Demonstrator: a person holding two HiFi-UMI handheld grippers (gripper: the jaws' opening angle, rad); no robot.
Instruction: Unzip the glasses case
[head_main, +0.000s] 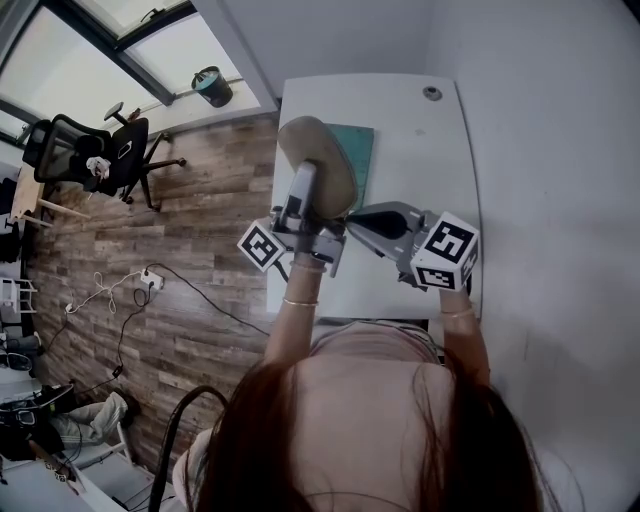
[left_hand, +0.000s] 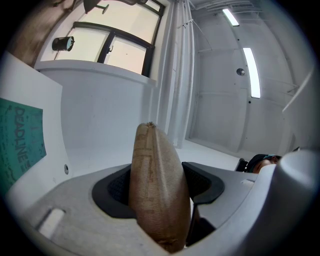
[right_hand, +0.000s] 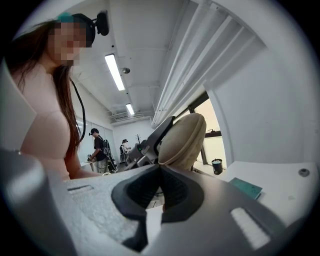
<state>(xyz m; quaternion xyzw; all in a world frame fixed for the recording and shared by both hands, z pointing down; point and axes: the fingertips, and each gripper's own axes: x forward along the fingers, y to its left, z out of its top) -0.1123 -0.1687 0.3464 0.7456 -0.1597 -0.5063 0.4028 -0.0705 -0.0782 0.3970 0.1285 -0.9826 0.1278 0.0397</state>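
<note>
Nearest us, the right hand-held gripper (right_hand: 160, 175) has its jaws pressed together, tips right against the case's lower edge. I can't tell whether a zip pull is pinched there. The smart play, I'd say: grip only the pull and run it along the seam while the other side braces. The left hand-held gripper (left_hand: 160, 187) clamps the glasses case (head_main: 322, 160), raised off the worktop (head_main: 420, 150). It's tan, woven and plump, with no gap along its edge.
</note>
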